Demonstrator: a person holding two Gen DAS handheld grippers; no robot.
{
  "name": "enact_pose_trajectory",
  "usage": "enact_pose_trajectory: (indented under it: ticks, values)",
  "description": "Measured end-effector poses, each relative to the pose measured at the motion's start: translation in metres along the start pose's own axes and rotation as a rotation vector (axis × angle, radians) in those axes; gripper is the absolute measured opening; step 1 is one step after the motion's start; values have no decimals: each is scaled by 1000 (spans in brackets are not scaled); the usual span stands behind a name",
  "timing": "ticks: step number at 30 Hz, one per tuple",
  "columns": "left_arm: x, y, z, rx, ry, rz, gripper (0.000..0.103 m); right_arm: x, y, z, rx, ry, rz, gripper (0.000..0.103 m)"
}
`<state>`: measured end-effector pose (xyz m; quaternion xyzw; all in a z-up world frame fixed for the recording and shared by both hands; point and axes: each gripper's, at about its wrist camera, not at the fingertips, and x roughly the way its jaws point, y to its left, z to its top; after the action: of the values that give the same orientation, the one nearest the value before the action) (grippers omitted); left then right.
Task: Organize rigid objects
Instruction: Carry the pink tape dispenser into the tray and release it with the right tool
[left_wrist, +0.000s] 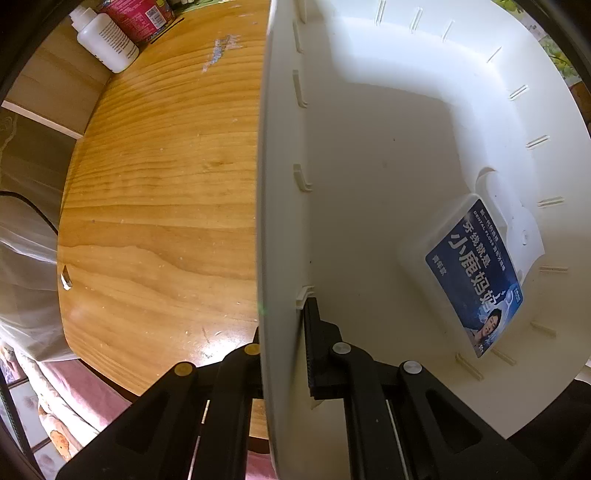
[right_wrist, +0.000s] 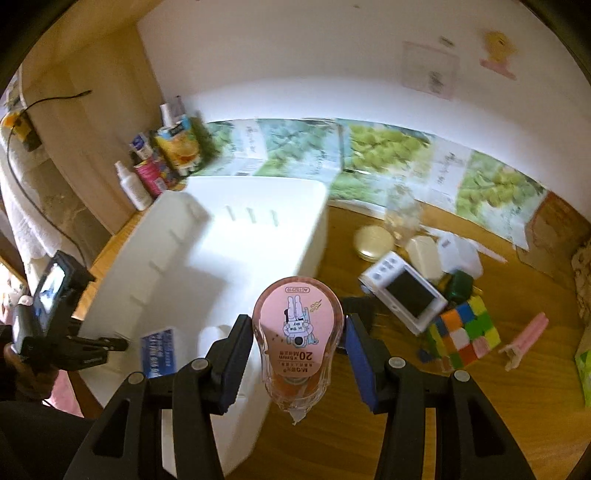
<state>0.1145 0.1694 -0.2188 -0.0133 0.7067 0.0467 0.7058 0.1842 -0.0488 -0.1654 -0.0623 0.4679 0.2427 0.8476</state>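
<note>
My left gripper (left_wrist: 282, 339) is shut on the left wall of a white plastic bin (left_wrist: 280, 184), one finger inside and one outside. A blue-labelled dental floss box (left_wrist: 476, 273) lies inside the bin on top of a white object (left_wrist: 517, 229). In the right wrist view my right gripper (right_wrist: 298, 350) is shut on a pink correction tape dispenser (right_wrist: 297, 332), held above the near right corner of the bin (right_wrist: 229, 258). The left gripper (right_wrist: 107, 345) shows at the bin's left wall, beside the floss box (right_wrist: 159, 349).
On the wooden table (right_wrist: 369, 424) right of the bin lie a white digital device (right_wrist: 406, 291), a Rubik's cube (right_wrist: 461, 332), a pink clip (right_wrist: 524, 339), a gold round tin (right_wrist: 373, 242) and white boxes (right_wrist: 443, 254). Bottles (right_wrist: 133, 188) stand at the far left.
</note>
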Motion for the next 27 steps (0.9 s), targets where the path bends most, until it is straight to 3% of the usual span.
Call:
enact_pose_trajectory:
  ticks: [12, 27]
  values:
    - [-2, 0, -7, -1, -29, 3, 7, 10, 69, -3, -157, 61, 91, 51]
    - [-4, -7, -12, -9, -51, 20, 8, 29, 104, -18, -245, 156, 97, 51]
